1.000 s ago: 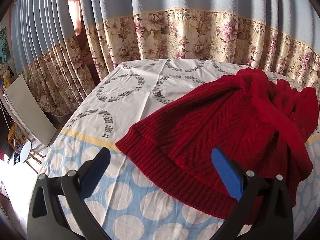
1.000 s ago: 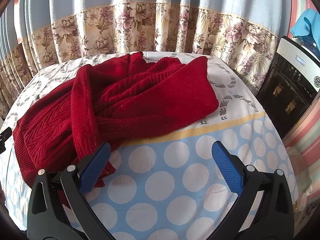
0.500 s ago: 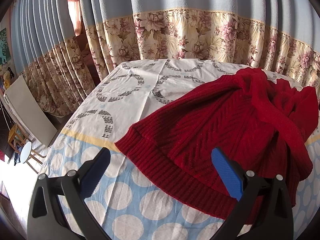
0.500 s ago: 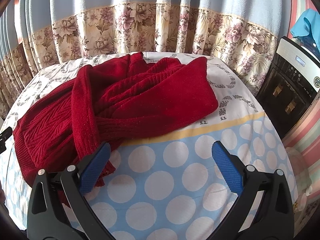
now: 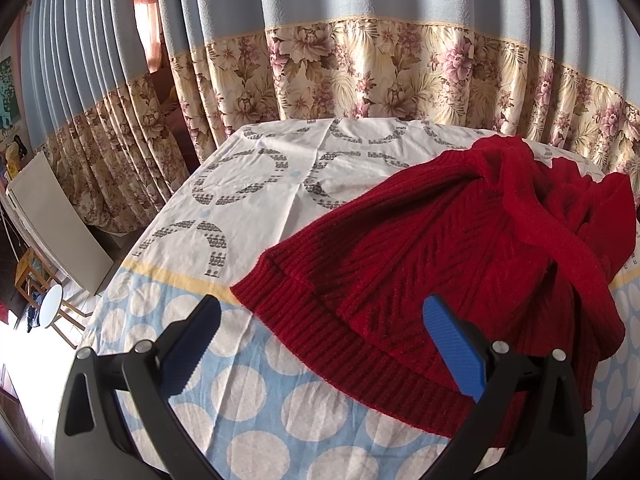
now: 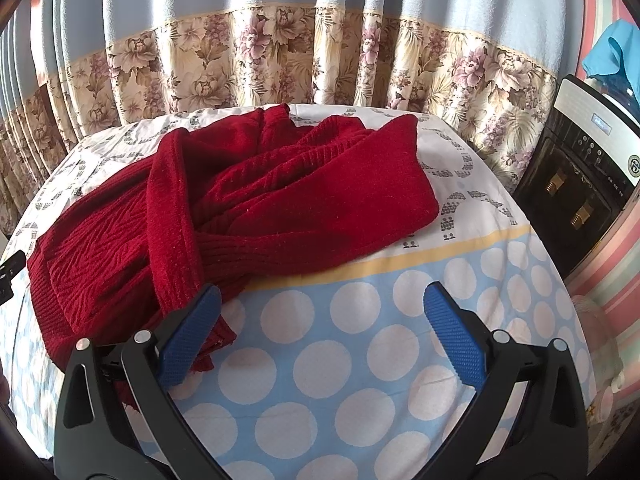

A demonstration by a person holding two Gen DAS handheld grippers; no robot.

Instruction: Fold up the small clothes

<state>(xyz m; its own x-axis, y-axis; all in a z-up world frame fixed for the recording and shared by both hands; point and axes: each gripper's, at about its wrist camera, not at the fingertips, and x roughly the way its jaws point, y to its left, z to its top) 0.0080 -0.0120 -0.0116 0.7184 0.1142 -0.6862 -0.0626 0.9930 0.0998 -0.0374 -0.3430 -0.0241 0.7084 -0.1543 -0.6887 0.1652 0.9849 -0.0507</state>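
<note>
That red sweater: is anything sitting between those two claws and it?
Nothing visible is. The red sweater lies bunched on the patterned tablecloth, directly ahead of the open left claw. The open right claw has only bare cloth ahead, with the sweater beside its left finger.

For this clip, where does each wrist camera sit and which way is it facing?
Left wrist: on the left hand-held gripper, open, facing the red knitted sweater's ribbed hem and the curtain.
Right wrist: on the right hand-held gripper, open, facing the sweater's bunched sleeves, with a dispenser at right.
Shared: sweater, spotted tablecloth, curtain.
</note>
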